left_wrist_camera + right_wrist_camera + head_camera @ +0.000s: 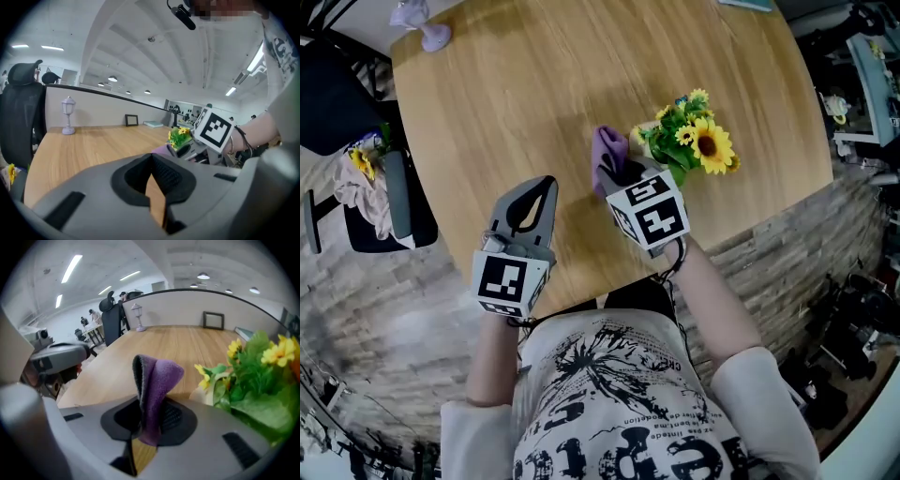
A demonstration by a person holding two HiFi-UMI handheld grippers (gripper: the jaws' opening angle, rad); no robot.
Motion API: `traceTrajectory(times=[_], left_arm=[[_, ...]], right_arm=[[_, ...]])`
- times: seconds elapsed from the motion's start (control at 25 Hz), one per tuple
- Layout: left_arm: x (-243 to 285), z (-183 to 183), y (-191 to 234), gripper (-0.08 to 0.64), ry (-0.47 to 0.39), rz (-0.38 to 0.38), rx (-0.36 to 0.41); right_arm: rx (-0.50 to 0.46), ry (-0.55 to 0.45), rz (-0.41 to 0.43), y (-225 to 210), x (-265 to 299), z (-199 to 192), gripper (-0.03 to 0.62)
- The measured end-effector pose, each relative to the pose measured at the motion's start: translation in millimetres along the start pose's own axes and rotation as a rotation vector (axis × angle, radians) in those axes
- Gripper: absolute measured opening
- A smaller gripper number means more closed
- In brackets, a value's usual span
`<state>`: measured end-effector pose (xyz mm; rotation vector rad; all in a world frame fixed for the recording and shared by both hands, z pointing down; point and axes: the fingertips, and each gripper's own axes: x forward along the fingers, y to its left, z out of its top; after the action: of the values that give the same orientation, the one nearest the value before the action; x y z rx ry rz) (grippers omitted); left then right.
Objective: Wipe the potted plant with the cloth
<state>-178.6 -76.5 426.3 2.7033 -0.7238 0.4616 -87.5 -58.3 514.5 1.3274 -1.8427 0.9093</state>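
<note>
A potted plant [694,141] with yellow sunflowers and green leaves stands on the round wooden table [534,84], near its right front edge; the plant [262,376] fills the right of the right gripper view. My right gripper [617,171] is shut on a folded purple cloth [608,155], which sticks up between the jaws just left of the plant; the cloth [152,390] stands upright in the right gripper view. My left gripper [546,184] is shut and holds nothing, over the table's front part, left of the right one. The left gripper [151,161] view looks across the tabletop.
A small lilac lamp [422,23] stands at the table's far left. A black office chair [337,94] with a bundle on it is off the table's left side. A picture frame [131,120] and a flat book [153,124] lie at the far edge. Cluttered shelving [862,103] stands to the right.
</note>
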Motion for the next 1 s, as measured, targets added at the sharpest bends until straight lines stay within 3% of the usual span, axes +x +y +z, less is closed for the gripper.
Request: traceTrajectory(times=[0.12, 0.28, 0.44, 1.0], left_arm=[[4, -11, -7, 0.004, 0.033, -0.035, 0.026], [6, -19, -13, 0.005, 0.061, -0.074, 0.039], [7, -22, -12, 0.003, 0.056, -0.086, -0.001], [24, -36, -28, 0.003, 0.089, -0.112, -0.020]], right_arm=[[0.113, -0.026, -0.011, -11, 0, -1, 0.080], [0.164, -0.038, -0.044, -19, 0, -4, 0.080], [0.280, -0.046, 0.013, -20, -3, -9, 0.080], [0.348, 0.020, 0.044, -35, -21, -51, 0.083]])
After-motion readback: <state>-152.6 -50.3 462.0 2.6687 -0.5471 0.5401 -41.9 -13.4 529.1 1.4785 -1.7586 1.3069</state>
